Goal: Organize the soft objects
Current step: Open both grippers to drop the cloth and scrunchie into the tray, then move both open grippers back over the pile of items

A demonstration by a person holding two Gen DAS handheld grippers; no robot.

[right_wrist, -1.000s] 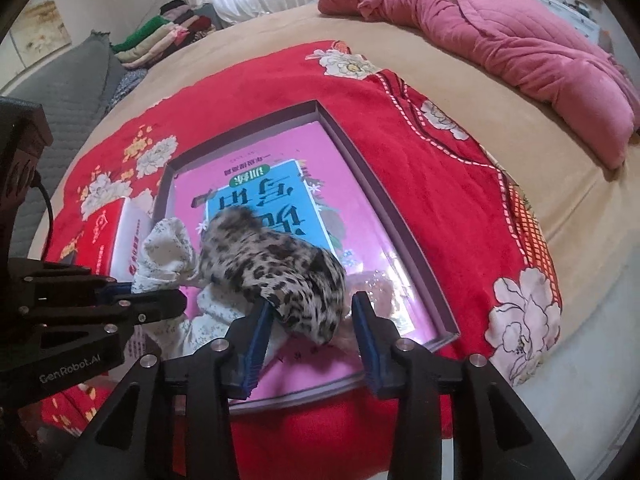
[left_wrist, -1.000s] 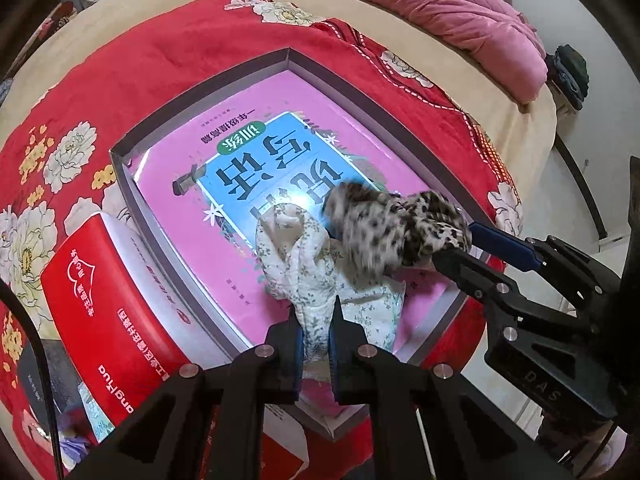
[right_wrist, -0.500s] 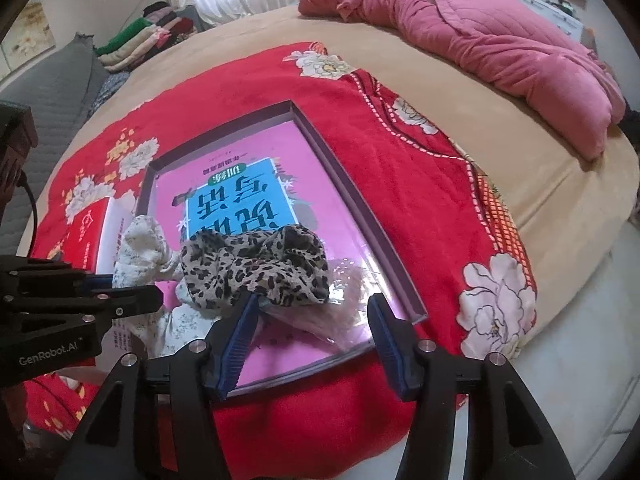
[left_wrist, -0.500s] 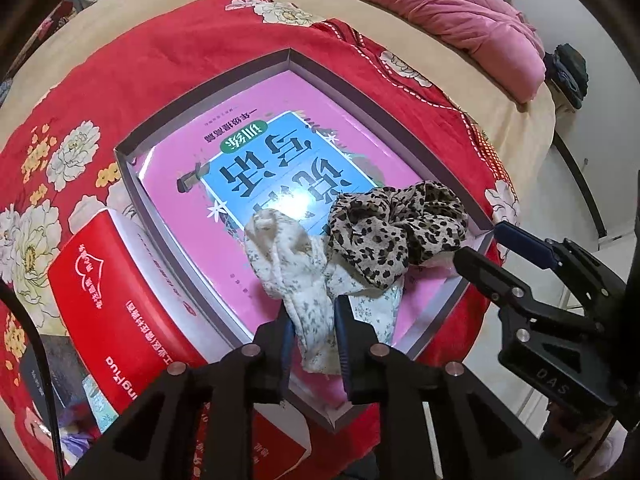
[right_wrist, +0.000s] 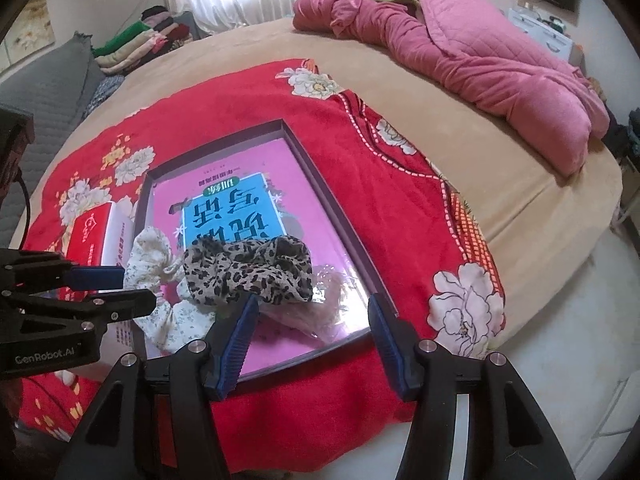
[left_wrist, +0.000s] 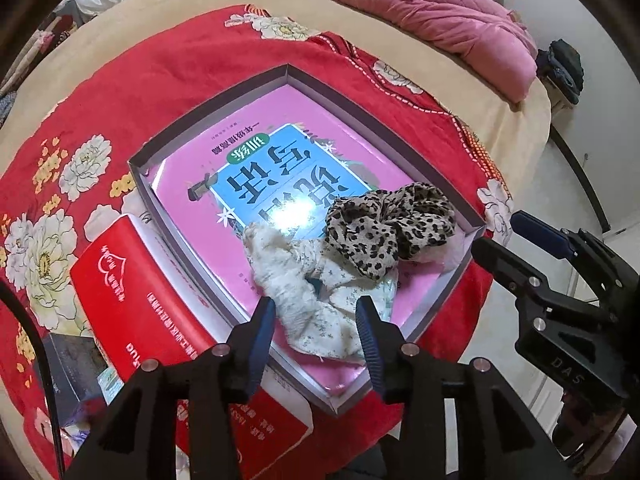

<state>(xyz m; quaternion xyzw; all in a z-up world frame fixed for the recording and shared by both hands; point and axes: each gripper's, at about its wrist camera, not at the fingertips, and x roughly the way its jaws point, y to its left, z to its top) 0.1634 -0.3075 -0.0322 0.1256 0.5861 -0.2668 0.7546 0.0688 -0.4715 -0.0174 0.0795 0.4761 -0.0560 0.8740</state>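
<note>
A leopard-print scrunchie (left_wrist: 388,232) (right_wrist: 248,268) lies in the near corner of a shallow grey box (left_wrist: 288,70) (right_wrist: 320,184), on a pink and blue book (left_wrist: 280,168). A white floral scrunchie (left_wrist: 304,300) (right_wrist: 156,256) lies against it. My left gripper (left_wrist: 316,320) is just above the white scrunchie with its jaws opening; the scrunchie sits between the pads, which do not press on it. My right gripper (right_wrist: 312,320) stands open near the box's front edge, holding nothing. A pale pink sheer piece (right_wrist: 320,308) lies under the leopard scrunchie.
The box rests on a red floral blanket (right_wrist: 360,152) spread over a tan bed. A red tissue pack (left_wrist: 132,280) (right_wrist: 90,236) stands against the box's left side. A pink quilt (right_wrist: 460,48) lies at the far right, folded clothes (right_wrist: 136,40) at the far left.
The right jaws let go of the leopard scrunchie, which dropped into the box, and that gripper drew back. The left jaws, shut on the white scrunchie before, have spread apart.
</note>
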